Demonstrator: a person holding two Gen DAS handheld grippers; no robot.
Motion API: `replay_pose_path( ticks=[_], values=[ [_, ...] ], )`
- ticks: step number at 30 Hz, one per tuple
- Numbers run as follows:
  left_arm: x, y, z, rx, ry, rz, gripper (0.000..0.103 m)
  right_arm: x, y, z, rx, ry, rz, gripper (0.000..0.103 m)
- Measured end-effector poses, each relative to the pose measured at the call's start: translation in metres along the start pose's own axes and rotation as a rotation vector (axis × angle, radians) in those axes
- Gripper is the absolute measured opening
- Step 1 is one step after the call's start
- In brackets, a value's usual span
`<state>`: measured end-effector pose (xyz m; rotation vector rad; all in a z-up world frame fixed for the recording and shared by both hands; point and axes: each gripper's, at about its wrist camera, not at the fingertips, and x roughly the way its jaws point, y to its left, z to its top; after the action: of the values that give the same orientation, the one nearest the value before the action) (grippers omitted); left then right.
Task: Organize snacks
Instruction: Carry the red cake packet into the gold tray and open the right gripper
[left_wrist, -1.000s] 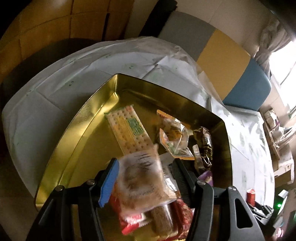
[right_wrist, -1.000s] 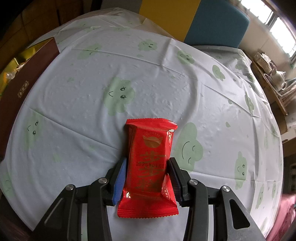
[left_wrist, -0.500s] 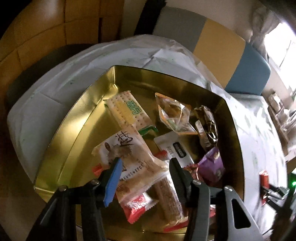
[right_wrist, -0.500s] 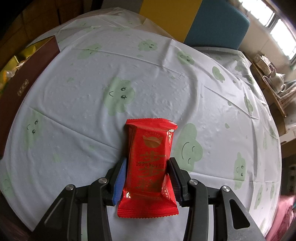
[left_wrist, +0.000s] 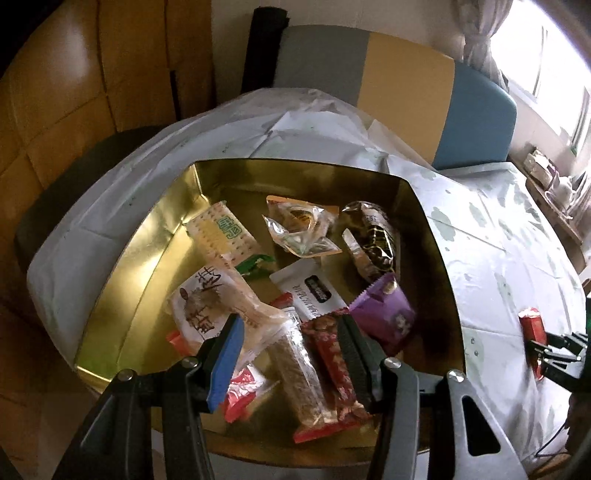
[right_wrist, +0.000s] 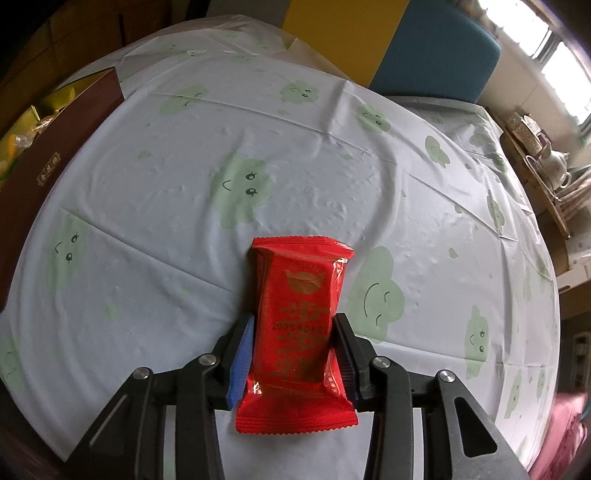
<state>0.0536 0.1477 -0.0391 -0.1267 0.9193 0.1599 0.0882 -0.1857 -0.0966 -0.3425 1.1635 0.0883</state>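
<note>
A gold tin tray (left_wrist: 147, 251) holds several wrapped snacks: a clear cake packet with brown print (left_wrist: 214, 306), a cracker pack (left_wrist: 221, 236), a purple packet (left_wrist: 388, 314), a long bar (left_wrist: 299, 376). My left gripper (left_wrist: 291, 354) is open and empty above the tray's near end. My right gripper (right_wrist: 295, 354) is shut on a red snack packet (right_wrist: 299, 314) lying on the tablecloth; it also shows far right in the left wrist view (left_wrist: 532, 328).
The round table has a white cloth with green smiley clouds (right_wrist: 240, 188). The tray's brown outer wall (right_wrist: 48, 166) is at the left in the right wrist view. A grey, yellow and blue chair back (left_wrist: 406, 88) stands behind the table.
My left gripper let go of the clear cake packet, which now lies in the tray, and pulled back and up. The right gripper and red packet have not moved.
</note>
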Motion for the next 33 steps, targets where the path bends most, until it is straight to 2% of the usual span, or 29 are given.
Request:
replay_pose_path(
  ticks=[7,22,26,28,33],
  values=[
    [-0.006,-0.006,-0.004,0.014,-0.005,-0.014,0.054,0.0,0.003,-0.001,-0.006,-0.003,-0.006,0.042],
    [-0.009,0.007,-0.006,-0.021,-0.011,-0.034,0.054,0.003,-0.012,0.008,0.077,0.037,0.073,0.04],
    [-0.008,0.012,-0.005,-0.031,-0.014,-0.033,0.054,-0.012,-0.007,0.017,0.087,-0.001,0.119,0.04],
    [-0.008,0.014,-0.005,-0.035,-0.015,-0.033,0.054,-0.024,0.0,0.024,0.092,-0.034,0.172,0.04],
    [-0.008,0.022,-0.005,-0.051,-0.017,-0.03,0.054,-0.053,0.033,0.043,0.035,-0.112,0.263,0.04]
  ],
)
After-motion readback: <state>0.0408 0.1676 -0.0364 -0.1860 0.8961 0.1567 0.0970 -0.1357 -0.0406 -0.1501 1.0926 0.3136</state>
